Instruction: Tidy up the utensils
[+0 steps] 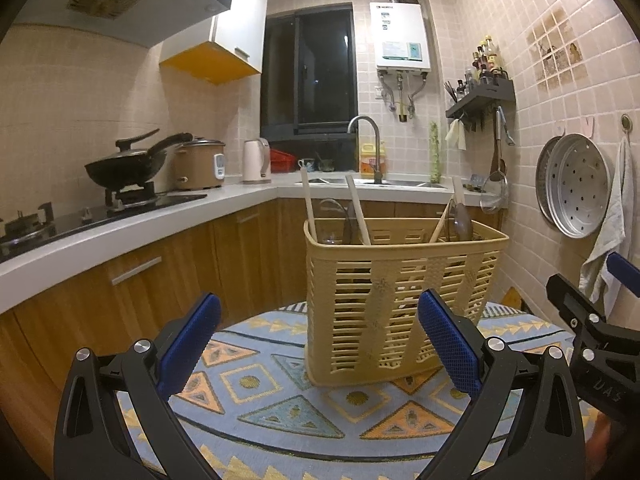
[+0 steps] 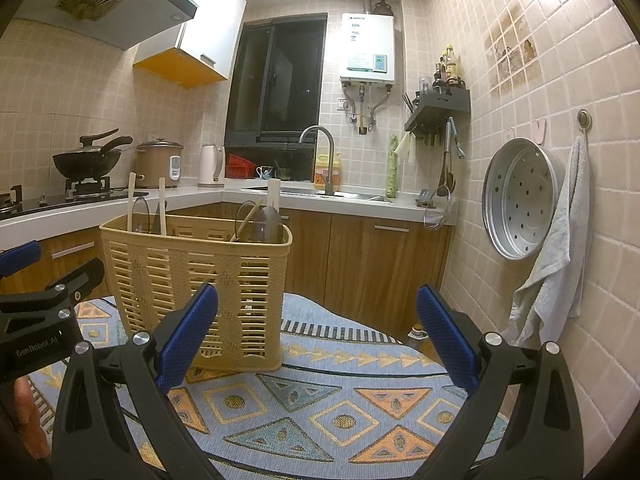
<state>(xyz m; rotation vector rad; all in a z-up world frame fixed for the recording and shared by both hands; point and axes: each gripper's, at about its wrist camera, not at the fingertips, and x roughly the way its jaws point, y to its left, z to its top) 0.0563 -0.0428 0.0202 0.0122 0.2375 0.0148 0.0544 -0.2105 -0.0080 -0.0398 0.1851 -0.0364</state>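
Both grippers empty, jaws wide.
Basket [image 1: 400, 300] stands upright on patterned cloth [image 1: 280, 400], wooden and clear utensils [image 1: 356, 216] upright inside. Left gripper [image 1: 320, 332] faces it; right gripper [image 2: 318, 328] sits right of it, apart.

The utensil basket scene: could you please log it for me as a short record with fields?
surface: patterned cloth
container: tan slotted basket, upright on the cloth
compartments: a divider splits it into at least two
contents: wooden handles and dark utensils standing in both sides
left tongs: open, empty, facing the basket
right tongs: open, empty, basket ahead to their left
loose utensils on cloth: none visible
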